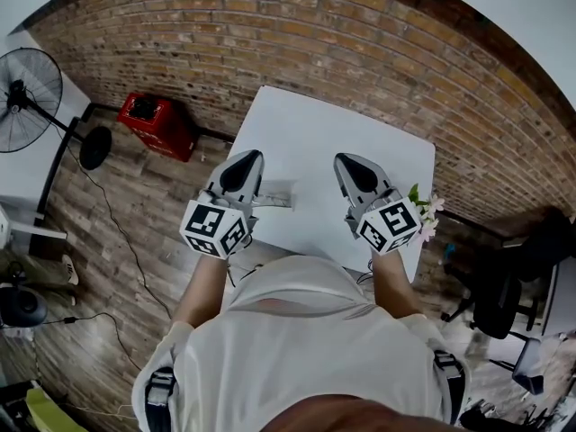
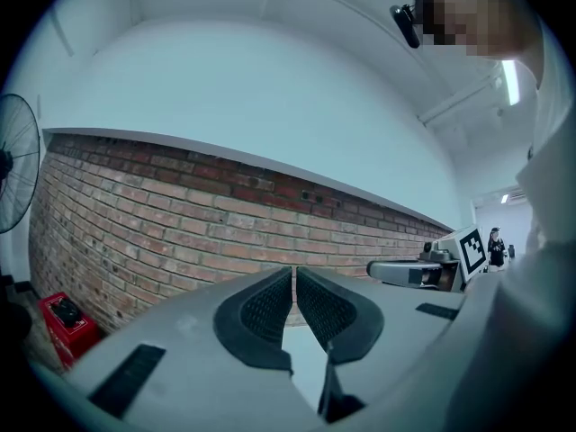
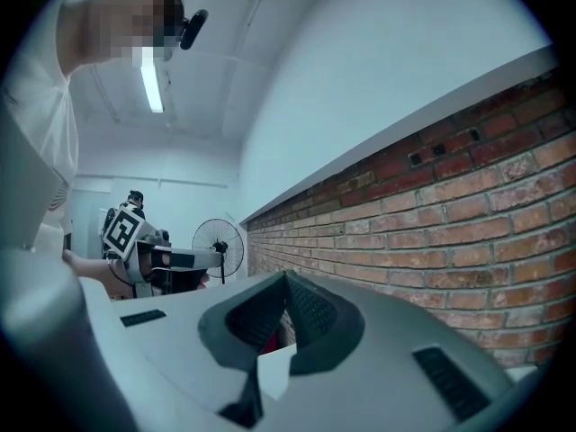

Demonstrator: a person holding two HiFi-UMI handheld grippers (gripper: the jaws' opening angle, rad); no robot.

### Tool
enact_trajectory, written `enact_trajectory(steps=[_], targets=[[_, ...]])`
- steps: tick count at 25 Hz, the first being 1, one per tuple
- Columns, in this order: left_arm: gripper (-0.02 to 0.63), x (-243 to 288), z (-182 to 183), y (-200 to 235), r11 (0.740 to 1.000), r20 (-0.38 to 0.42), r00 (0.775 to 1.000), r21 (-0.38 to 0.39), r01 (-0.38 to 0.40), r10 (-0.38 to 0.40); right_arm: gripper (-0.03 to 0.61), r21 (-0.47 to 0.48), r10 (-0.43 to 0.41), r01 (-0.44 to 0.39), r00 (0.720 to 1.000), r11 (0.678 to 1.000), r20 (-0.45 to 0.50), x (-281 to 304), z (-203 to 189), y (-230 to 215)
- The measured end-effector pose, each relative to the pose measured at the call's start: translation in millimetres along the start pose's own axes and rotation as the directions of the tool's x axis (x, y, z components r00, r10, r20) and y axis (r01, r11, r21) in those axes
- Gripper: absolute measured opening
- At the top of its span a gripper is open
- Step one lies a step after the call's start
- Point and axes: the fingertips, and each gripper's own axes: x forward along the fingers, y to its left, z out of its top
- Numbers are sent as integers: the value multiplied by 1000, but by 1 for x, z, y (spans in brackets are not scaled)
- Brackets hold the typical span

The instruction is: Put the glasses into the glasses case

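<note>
The left gripper's [image 2: 294, 273] ribbed pads meet at the tips with nothing between them, and the right gripper's [image 3: 285, 278] jaws are likewise together and empty, so neither holds glasses or case. Both point level, towards the brick wall [image 3: 468, 214], and each shows in the other's view, side by side and apart. From the head view they hover over the near edge of the white table [image 1: 360, 120], above its surface and touching nothing. The only likely task thing in sight is a small pale object [image 1: 275, 193] lying on the table just beside the left gripper, on its inner side. It is too small and washed out to tell whether it is the case, the glasses, or the glasses already in the case, or whether any lid is up or down. A sprig of flowers [image 1: 424, 211] sits at the table's right edge by the right gripper, and the rest of the tabletop shows nothing else. A red crate [image 1: 157, 122] and a fan [image 1: 27, 93] stand on the floor to the left, well away. As I judge it, with empty shut jaws and the object lying alone, no step is in hand. This is either before the first grasp or after the last release, and the pictures do not settle which.
</note>
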Motion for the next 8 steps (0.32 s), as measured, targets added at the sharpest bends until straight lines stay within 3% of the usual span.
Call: enact_trajectory(steps=[8], targets=[[26, 7, 1, -4, 1000, -5, 1000, 6, 11, -10, 51, -6, -11, 11, 1000, 1000, -8, -8, -2, -11]])
